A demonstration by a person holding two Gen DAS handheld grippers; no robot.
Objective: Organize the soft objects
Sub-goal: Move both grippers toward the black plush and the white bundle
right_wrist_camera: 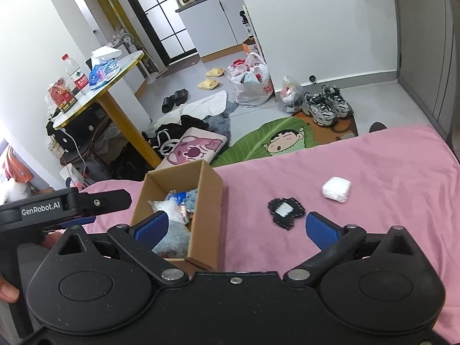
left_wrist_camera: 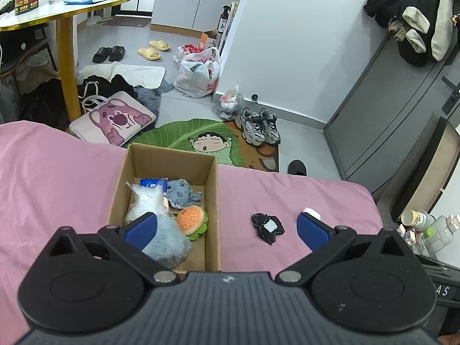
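Observation:
An open cardboard box [left_wrist_camera: 213, 201] [right_wrist_camera: 208, 204] stands on the pink bed sheet [left_wrist_camera: 51, 189]. Inside lie a grey-blue furry plush [left_wrist_camera: 169, 244] [right_wrist_camera: 174, 237], a burger plush [left_wrist_camera: 191, 220], a small grey fabric toy [left_wrist_camera: 179, 193], a clear bag of white stuffing [left_wrist_camera: 145, 201] and a blue packet. To the box's right, a black patch with a white square [left_wrist_camera: 267, 227] [right_wrist_camera: 285, 212] lies flat on the sheet. Farther right sits a white wrapped wad [right_wrist_camera: 336, 189]. My left gripper [left_wrist_camera: 225, 220] is open over the box's right wall. My right gripper [right_wrist_camera: 235, 218] is open too, holding nothing.
The bed's far edge drops to a floor with a green cartoon mat [left_wrist_camera: 201, 132], grey sneakers [left_wrist_camera: 258, 126], a pink bear cushion [left_wrist_camera: 115, 120], plastic bags [left_wrist_camera: 198, 74] and a yellow-legged table [left_wrist_camera: 66, 66]. A grey wardrobe [left_wrist_camera: 388, 100] stands to the right. A hand [right_wrist_camera: 7, 290] shows at lower left.

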